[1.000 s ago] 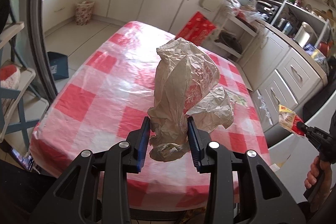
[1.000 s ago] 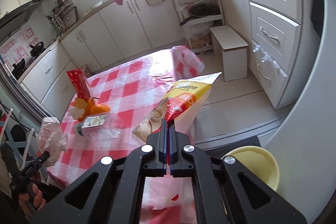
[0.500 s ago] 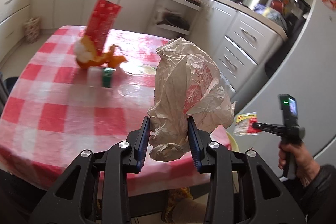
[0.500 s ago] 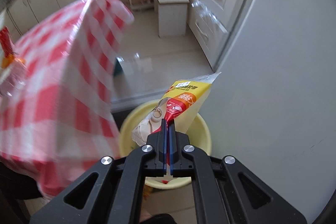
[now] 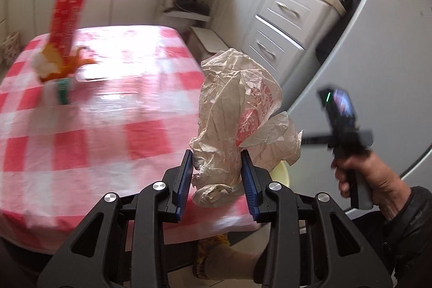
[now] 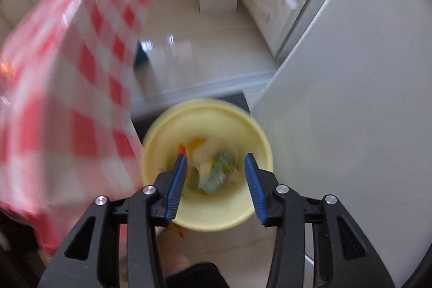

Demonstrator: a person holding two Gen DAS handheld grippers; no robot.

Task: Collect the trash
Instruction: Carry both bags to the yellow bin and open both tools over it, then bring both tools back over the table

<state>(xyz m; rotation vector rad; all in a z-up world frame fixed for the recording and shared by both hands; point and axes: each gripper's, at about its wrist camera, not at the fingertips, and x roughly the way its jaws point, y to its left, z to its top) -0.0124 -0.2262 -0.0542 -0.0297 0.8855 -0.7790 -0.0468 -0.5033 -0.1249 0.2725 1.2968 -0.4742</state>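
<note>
Kitchen with white cabinets [image 5: 280, 26], table under a red-and-white checked plastic cloth [image 5: 108, 126], round pale-yellow plastic bin [image 6: 259, 142] on the floor between the table edge and a grey-white appliance panel [image 6: 351, 99]. Left gripper [image 5: 217, 174] clenched on a crumpled beige plastic bag with red print [image 5: 237, 109], long axis upright, bulk pointing up and away above the pads, hanging over the table's right edge. Right gripper [image 6: 214, 174] points down over the bin, jaws just opened, nothing between them; the yellow-red snack wrapper [image 6: 213, 166] lies blurred inside the bin, orientation unclear.
</note>
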